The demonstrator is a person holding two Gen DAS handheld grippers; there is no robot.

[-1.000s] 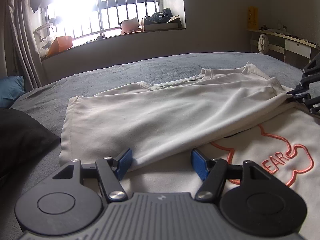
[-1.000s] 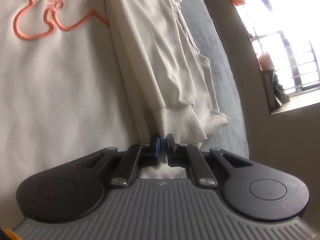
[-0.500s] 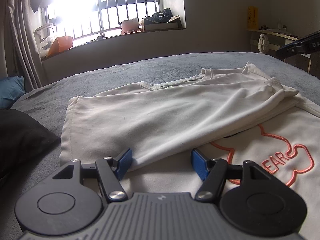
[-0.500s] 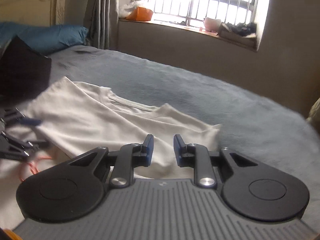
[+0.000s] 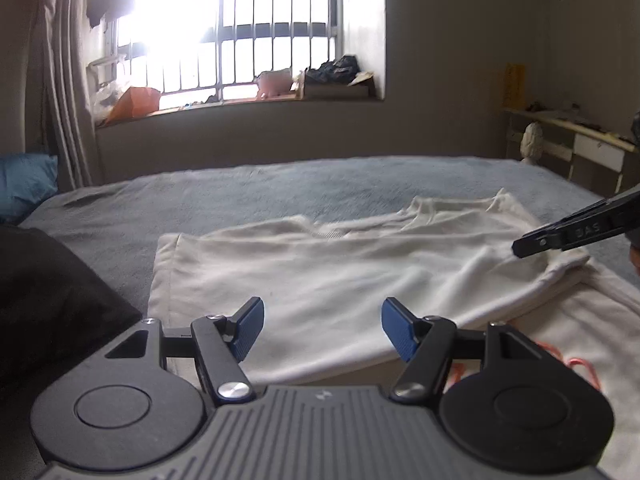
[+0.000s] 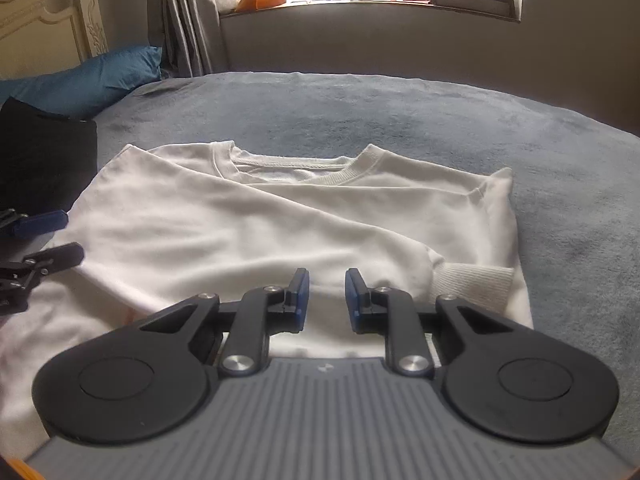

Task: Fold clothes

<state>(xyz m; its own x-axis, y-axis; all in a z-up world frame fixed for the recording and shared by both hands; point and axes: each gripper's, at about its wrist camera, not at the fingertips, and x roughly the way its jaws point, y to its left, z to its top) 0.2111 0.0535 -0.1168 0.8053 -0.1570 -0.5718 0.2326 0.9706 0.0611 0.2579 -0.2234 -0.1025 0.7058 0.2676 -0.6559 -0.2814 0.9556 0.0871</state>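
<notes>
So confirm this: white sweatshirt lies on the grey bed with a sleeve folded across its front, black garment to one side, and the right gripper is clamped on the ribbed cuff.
Not quite. The right gripper is not clamped on the ribbed cuff: the right wrist view shows its jaws slightly apart with nothing between them, the cuff lying off to their side. The white sweatshirt, folded sleeve, grey bed and black garment are as you say.

A white sweatshirt (image 6: 248, 224) lies flat on the grey bed (image 6: 400, 112), neckline toward the window, both sleeves folded across its front, one ribbed cuff (image 6: 472, 280) at its right edge.
</notes>
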